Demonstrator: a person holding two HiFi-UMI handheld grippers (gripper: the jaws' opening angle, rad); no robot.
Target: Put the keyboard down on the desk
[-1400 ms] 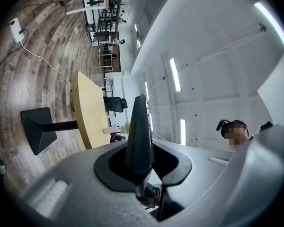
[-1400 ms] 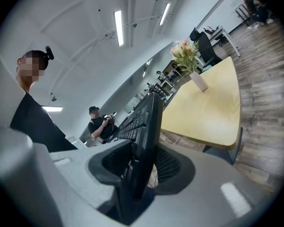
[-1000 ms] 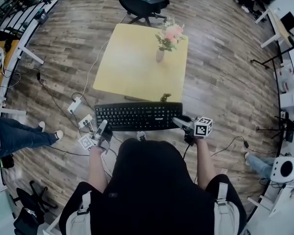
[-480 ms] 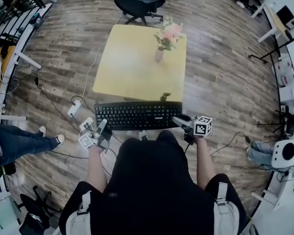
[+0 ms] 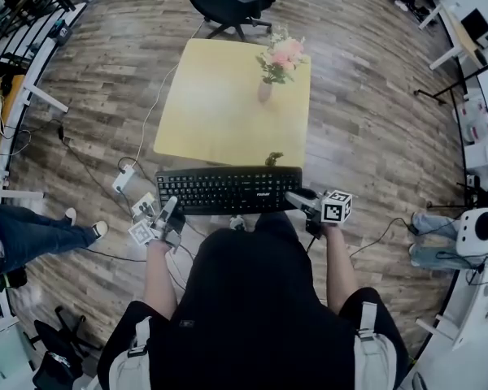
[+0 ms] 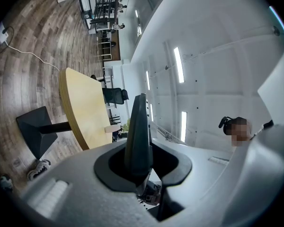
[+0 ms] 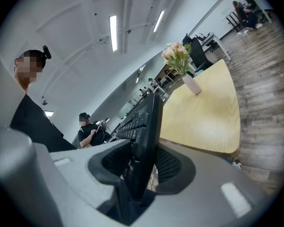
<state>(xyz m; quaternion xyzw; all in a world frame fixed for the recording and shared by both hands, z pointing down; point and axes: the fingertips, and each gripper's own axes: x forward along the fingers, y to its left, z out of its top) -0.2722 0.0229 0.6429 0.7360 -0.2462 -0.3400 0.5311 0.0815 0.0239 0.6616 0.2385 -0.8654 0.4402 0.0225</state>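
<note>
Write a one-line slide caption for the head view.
A person grips a black keyboard by its ends, left hand-held gripper and right hand-held gripper, near a yellow desk holding a flower vase.

The black rectangular plastic keyboard (image 5: 228, 192) has white lettering; the square wooden desk top (image 5: 220, 112) is pale yellow, the plank floor (image 5: 374, 120) streaky brown-grey. Far right on the desk, pink, perhaps cream, flowers (image 5: 283, 55) top a pale vase (image 5: 265, 93), and the cube on the right gripper (image 5: 299, 201) is white with black square markers.
</note>
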